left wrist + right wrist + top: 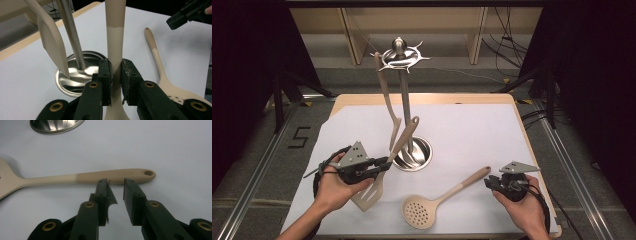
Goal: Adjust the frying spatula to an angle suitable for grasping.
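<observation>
Spatula (pixel 373 192) handle sits clamped between the jaws of the left gripper (pixel 384 164), which the person's left hand (pixel 334 182) holds low over the white sheet (pixel 472 135) near the front left of the table (pixel 422 98). In the left gripper view the two black jaws press on the pale shaft from both sides, and the shaft rises straight up past them, turning a darker tan higher up. From above, the slotted blade hangs down toward the sheet below the left gripper, while the handle slants up and to the right, its tip close to the steel pole of the rack (pixel 402 100). The rack's round steel base (pixel 414 154) lies just beside the left gripper. A second flat turner (pixel 387 97) hangs from the hooked ring at the top of the rack, its blade near the pole.

Right gripper (pixel 487 182), held in the right hand (pixel 524 202) at the front right, has its jaws a little apart with nothing between them. In the right gripper view their tips stand just short of the tan end of a skimmer (pixel 439 200), near the hanging hole in its handle; whether they touch it I cannot tell. The skimmer lies flat on the sheet between the two hands, its holed round head toward the front and its handle pointing back and right
</observation>
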`<state>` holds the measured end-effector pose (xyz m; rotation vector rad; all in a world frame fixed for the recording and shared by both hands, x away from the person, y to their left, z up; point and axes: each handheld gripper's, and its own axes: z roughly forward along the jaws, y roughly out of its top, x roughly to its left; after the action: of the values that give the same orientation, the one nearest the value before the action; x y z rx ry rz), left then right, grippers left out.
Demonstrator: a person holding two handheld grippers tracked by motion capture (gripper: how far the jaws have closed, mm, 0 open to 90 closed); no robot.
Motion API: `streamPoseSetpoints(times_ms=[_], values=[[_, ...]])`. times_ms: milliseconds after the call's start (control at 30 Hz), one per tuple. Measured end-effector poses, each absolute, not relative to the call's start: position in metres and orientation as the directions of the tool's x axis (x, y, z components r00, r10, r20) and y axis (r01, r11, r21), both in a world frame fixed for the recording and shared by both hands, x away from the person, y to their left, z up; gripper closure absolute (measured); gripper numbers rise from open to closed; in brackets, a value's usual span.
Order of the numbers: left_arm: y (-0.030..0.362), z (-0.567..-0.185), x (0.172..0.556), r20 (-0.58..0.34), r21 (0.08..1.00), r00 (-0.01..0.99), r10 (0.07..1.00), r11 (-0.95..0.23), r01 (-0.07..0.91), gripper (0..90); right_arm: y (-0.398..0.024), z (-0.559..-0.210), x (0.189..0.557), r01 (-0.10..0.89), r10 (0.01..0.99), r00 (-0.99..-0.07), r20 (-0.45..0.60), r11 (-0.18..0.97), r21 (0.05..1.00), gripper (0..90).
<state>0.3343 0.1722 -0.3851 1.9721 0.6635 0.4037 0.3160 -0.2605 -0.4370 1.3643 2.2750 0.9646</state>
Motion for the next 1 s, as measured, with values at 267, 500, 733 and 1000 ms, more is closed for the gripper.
streamPoseSetpoints(times_ms=[267,500,733,1000], values=[[0.178,-0.381,0.332,-0.006,0.908,0.791,0.611,-0.328,0.261,78.4,-0.260,-0.437,0.316,0.652,0.867,-0.493,0.070,0.314,0.690,74.0],[0.184,-0.373,0.331,0.016,0.918,0.786,0.618,-0.321,0.233,78.4,-0.260,-0.437,0.316,0.652,0.868,-0.492,0.070,0.313,0.691,74.1],[0.190,-0.369,0.330,0.012,0.928,0.776,0.631,-0.296,0.227,78.4,-0.260,-0.437,0.316,0.651,0.868,-0.492,0.069,0.314,0.691,74.1],[0.199,-0.366,0.328,0.012,0.934,0.765,0.643,-0.281,0.221,78.4,-0.260,-0.437,0.316,0.652,0.869,-0.491,0.068,0.314,0.691,74.1]])
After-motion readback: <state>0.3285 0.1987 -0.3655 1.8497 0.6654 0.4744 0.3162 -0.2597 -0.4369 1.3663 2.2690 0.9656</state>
